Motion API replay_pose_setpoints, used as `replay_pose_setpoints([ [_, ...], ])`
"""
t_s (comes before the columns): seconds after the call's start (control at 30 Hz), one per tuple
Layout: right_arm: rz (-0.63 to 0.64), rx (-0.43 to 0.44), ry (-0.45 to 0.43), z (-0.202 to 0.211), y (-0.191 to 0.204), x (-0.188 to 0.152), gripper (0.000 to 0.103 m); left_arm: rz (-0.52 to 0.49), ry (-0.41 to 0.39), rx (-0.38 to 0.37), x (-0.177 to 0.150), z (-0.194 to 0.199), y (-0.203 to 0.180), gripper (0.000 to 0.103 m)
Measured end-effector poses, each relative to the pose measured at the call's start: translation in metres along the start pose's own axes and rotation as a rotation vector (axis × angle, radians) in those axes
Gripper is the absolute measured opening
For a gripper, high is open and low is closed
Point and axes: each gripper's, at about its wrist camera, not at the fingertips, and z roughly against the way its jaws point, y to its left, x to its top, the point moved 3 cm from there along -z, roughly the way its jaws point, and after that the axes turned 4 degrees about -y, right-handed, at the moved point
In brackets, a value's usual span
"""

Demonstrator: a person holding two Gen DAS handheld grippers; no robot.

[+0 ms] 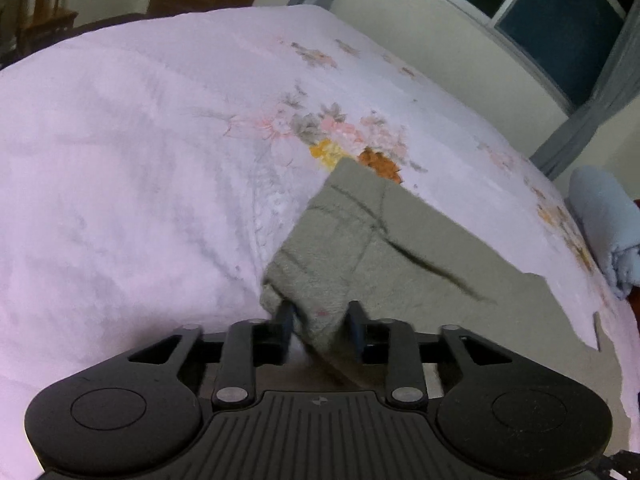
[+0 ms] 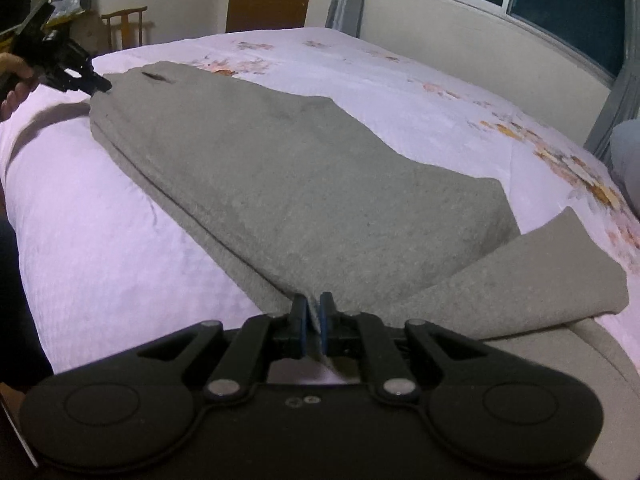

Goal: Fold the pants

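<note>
Grey fleece pants (image 2: 304, 184) lie folded lengthwise on the white floral bedspread (image 2: 104, 248), stretching away from the right gripper (image 2: 314, 312), whose jaws are pinched nearly closed on a thin fabric edge. Beyond and right of those jaws one leg end flips up in a loose flap. At the far end, the left gripper (image 1: 320, 316) has its jaws partly apart, with a thick waistband corner bunched between them. Bare bedspread spreads left of both jaws.
</note>
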Motion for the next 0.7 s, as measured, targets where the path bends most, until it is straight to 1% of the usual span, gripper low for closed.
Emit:
replay_pose_setpoints([
  [0.03, -0.001, -0.002, -0.007, 0.001, 0.001, -0.002, 0.001, 0.020, 0.001, 0.014, -0.001, 0.000, 0.003, 0.056],
  [0.07, 0.003, -0.011, -0.014, 0.001, 0.003, -0.004, 0.001, 0.044, -0.002, 0.027, 0.000, 0.001, 0.007, 0.060],
  [0.1, 0.019, -0.021, -0.017, 0.003, 0.004, -0.005, 0.002, 0.061, -0.011, 0.025, 0.001, 0.005, 0.009, 0.062],
  [0.13, 0.040, -0.035, -0.021, 0.010, 0.006, -0.006, 0.010, 0.064, -0.022, 0.023, 0.001, 0.011, 0.008, 0.062],
  [0.17, 0.050, -0.054, -0.032, 0.018, 0.007, -0.006, 0.015, 0.048, -0.035, 0.033, 0.001, 0.018, 0.005, 0.062],
  [0.23, 0.026, -0.072, -0.066, 0.037, 0.002, -0.007, 0.036, -0.005, -0.066, 0.065, -0.002, 0.033, -0.005, 0.062],
  [0.27, 0.009, -0.081, -0.079, 0.044, -0.002, -0.009, 0.042, -0.030, -0.079, 0.077, -0.004, 0.040, -0.012, 0.062],
  [0.3, -0.013, -0.097, -0.094, 0.052, -0.007, -0.010, 0.053, -0.052, -0.092, 0.079, -0.006, 0.046, -0.020, 0.062],
  [0.33, -0.039, -0.118, -0.109, 0.060, -0.014, -0.012, 0.058, -0.075, -0.110, 0.085, -0.009, 0.051, -0.029, 0.062],
  [0.37, -0.062, -0.131, -0.117, 0.065, -0.022, -0.013, 0.058, -0.098, -0.129, 0.097, -0.011, 0.055, -0.039, 0.062],
  [0.4, -0.092, -0.153, -0.125, 0.069, -0.031, -0.014, 0.058, -0.122, -0.143, 0.096, -0.014, 0.058, -0.050, 0.062],
  [0.47, -0.165, -0.220, -0.134, 0.074, -0.055, -0.013, 0.061, -0.163, -0.177, 0.096, -0.021, 0.063, -0.074, 0.068],
  [0.5, -0.209, -0.254, -0.134, 0.076, -0.070, -0.010, 0.069, -0.190, -0.191, 0.096, -0.025, 0.062, -0.088, 0.076],
  [0.53, -0.268, -0.304, -0.145, 0.078, -0.089, -0.006, 0.080, -0.224, -0.209, 0.103, -0.030, 0.060, -0.100, 0.079],
  [0.57, -0.317, -0.350, -0.158, 0.080, -0.104, -0.001, 0.085, -0.258, -0.222, 0.114, -0.035, 0.057, -0.113, 0.080],
  [0.6, -0.360, -0.389, -0.171, 0.080, -0.120, 0.006, 0.095, -0.281, -0.220, 0.110, -0.039, 0.054, -0.124, 0.080],
  [0.67, -0.394, -0.424, -0.204, 0.077, -0.143, 0.020, 0.095, -0.307, -0.204, 0.097, -0.046, 0.045, -0.141, 0.080],
  [0.7, -0.399, -0.447, -0.212, 0.074, -0.153, 0.028, 0.097, -0.319, -0.205, 0.106, -0.049, 0.041, -0.147, 0.080],
])
